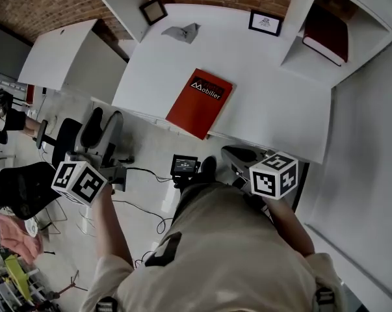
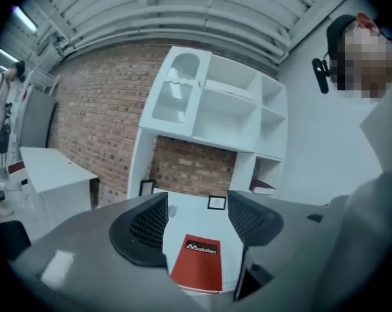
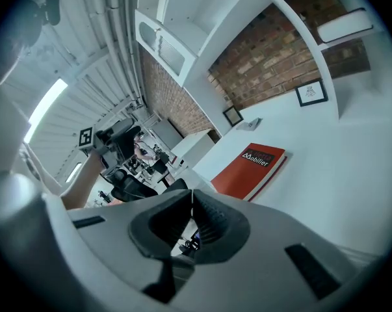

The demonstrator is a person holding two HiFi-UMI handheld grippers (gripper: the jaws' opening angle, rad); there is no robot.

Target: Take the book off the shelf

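Observation:
A red book (image 1: pixel 199 101) printed "Mobilier" lies flat on the white table (image 1: pixel 280 103), near its front edge. A second, dark red book (image 1: pixel 326 34) lies in a compartment of the white shelf (image 1: pixel 298 56) at the right. My left gripper (image 1: pixel 103 135) hangs in front of the table's left part, apart from the book. Its jaws stand open with nothing between them, and they frame the red book (image 2: pixel 197 262) farther off. My right gripper (image 1: pixel 238 156) is just before the table edge with its jaws shut and empty (image 3: pixel 192 213). The red book (image 3: pixel 251 169) lies beyond it.
Two small framed pictures (image 1: pixel 265 23) (image 1: pixel 153 10) and a crumpled grey scrap (image 1: pixel 182 32) are at the back of the table. A tall white shelf unit (image 2: pixel 209 103) stands against the brick wall. Office chairs (image 1: pixel 65 138), cables and a small device (image 1: pixel 184 166) are on the floor.

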